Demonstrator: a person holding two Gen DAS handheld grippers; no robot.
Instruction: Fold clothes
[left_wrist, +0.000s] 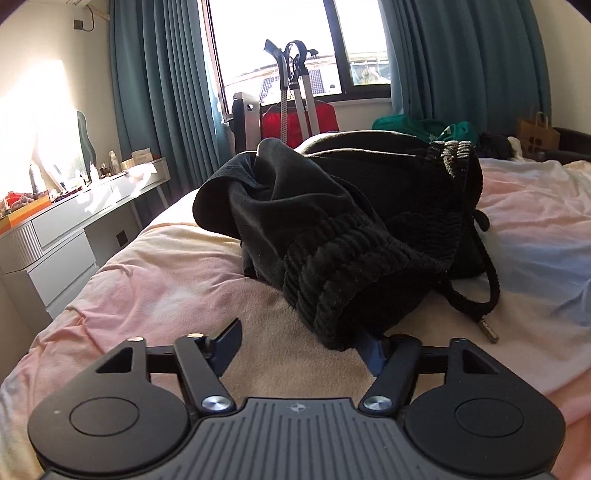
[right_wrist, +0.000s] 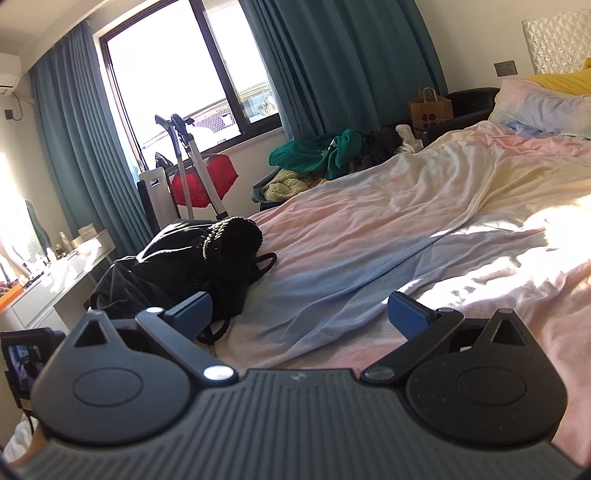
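While the black garment (left_wrist: 343, 229) lies crumpled on the pastel sheet (left_wrist: 147, 280) (its drawcord (left_wrist: 487, 280) trailing to the right), its ribbed hem droops between the left gripper (left_wrist: 303, 339) fingers, which stand apart; I cannot tell whether they touch it. Beside it, the right gripper (right_wrist: 299, 314) gapes wide over bare sheet, holding nothing.

I'm looking at a black garment (left_wrist: 332, 221) lying crumpled in a heap on the pastel bedsheet (left_wrist: 147, 280) — a dark knit with a thick ribbed hem (left_wrist: 332, 288) drooping toward my left-hand camera. Its smoother fabric is bunching up behind the ribbing, and a black drawcord (left_wrist: 484, 295) with a metal tip is trailing out onto the sheet at the right. From the right-hand camera it's sitting near the bed's left edge — unfolded.
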